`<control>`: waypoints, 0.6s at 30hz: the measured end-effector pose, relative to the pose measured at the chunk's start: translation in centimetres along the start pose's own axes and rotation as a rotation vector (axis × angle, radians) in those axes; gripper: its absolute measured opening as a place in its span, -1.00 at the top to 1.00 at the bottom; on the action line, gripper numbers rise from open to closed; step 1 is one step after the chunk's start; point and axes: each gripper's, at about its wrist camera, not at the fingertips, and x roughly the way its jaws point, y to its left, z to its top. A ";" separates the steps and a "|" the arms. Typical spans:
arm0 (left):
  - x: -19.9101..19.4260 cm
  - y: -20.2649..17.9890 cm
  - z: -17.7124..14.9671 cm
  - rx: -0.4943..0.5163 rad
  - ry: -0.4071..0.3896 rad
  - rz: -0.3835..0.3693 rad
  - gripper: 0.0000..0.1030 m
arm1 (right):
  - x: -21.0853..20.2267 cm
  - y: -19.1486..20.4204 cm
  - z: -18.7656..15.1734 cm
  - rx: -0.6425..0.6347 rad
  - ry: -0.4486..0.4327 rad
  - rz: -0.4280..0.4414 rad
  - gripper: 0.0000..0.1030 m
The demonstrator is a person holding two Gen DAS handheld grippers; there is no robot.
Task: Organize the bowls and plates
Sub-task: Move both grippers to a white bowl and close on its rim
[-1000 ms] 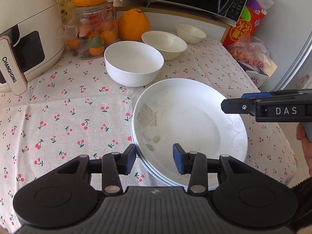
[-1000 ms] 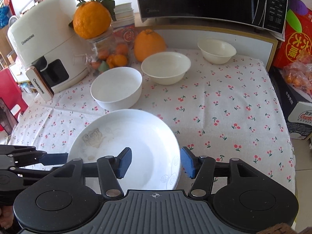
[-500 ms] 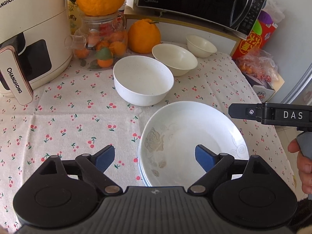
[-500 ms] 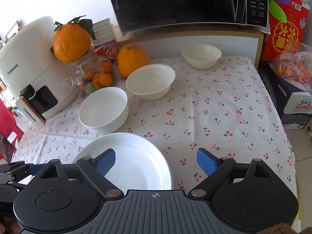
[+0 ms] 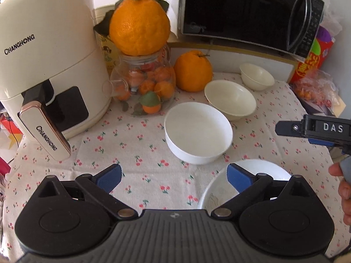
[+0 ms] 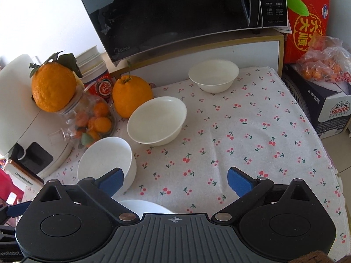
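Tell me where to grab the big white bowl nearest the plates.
Pinch the rim of the big white bowl, one finger inside, one outside, coming from the near side with the open left hand-held gripper. It sits upright, and its body looks too wide to span.

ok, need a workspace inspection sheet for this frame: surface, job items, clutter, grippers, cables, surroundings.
Surface: table under a cherry-print cloth, creased near the front edge.
Job's things: large white bowl, medium cream bowl and small cream bowl stand apart in a diagonal row; plate at the front edge, partly hidden by the left gripper, stack count not readable.
Clutter: glass jar of small oranges with a big orange on top; second big orange on the cloth.
Grippers: left gripper open, empty; right gripper open, empty.
Cables: nothing seen.
Surroundings: air fryer at left, microwave on a shelf behind, red box and bagged oranges at right.
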 end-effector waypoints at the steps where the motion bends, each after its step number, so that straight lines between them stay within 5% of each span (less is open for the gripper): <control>1: 0.4 0.2 -0.1 -0.008 -0.040 0.029 -0.99 | 0.3 0.1 0.1 0.003 -0.005 0.003 -0.98; 5: 2.1 0.8 0.2 -0.012 -0.077 0.091 -0.98 | 1.7 0.5 0.4 0.046 -0.014 0.019 -0.99; 18: 6.2 3.0 2.0 -0.239 -0.078 -0.130 -0.87 | 7.0 1.6 0.9 0.217 0.037 0.175 -0.99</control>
